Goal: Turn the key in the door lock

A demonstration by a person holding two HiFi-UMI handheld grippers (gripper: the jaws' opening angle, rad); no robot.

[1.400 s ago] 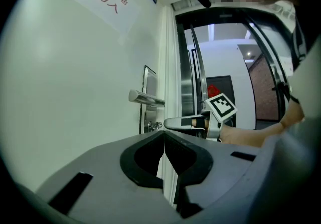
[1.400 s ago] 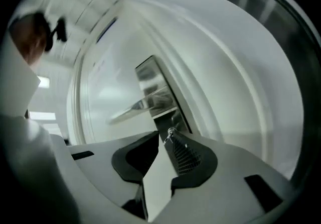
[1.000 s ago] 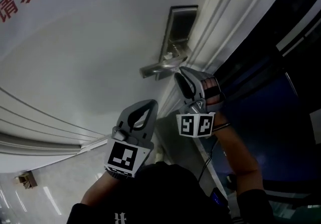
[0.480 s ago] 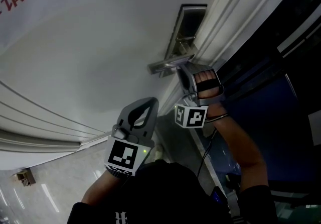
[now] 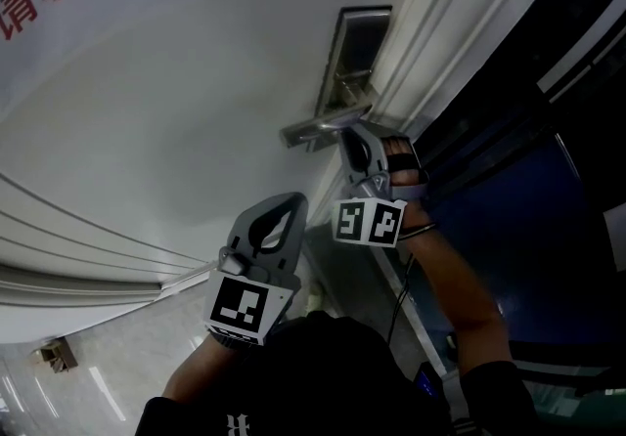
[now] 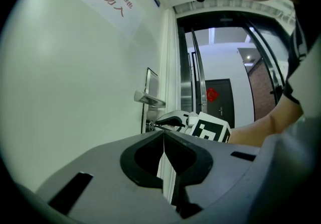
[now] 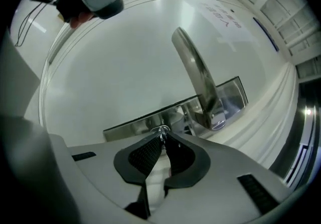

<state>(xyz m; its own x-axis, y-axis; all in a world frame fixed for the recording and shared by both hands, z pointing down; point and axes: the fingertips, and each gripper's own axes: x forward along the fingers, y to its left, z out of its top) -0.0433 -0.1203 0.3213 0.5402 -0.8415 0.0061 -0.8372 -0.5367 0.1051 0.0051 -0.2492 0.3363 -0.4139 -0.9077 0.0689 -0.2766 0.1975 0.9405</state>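
Right tongs (image 7: 162,140) are pinched shut on the key (image 7: 161,130), lower middle of the right gripper view. The key looks seated in the lock plate (image 7: 131,123), just under the door handle (image 7: 196,70), which sweeps up toward the top of that frame. In the head view all of this sits upper middle, by the edge of the door (image 5: 196,111). The left tongs (image 6: 164,137) are closed on nothing and hang back low in the frame, well apart from the lock, so I'd say this is a one-hand job.

My take on doing the turn well:

- Only the very tips have the key's head, so there's not much grip. I'd squeeze firmly and roll the wrist slowly, or the pads could slide round the metal instead of carrying it.
- Spin around the key's own axis. Any sideways or downward lean would pry on the blade and bind the cylinder, maybe even bend the key.
- A light push into the lock while turning should stop the key backing out.
- The handle is close above the tongs. Rolling the gripper body could knock it, so pick the roll direction with that in mind and stay squared to the plate.
- If it stalls, ease off and re-seat, don't force it.

Can't tell from these views which way the lock wants to go.
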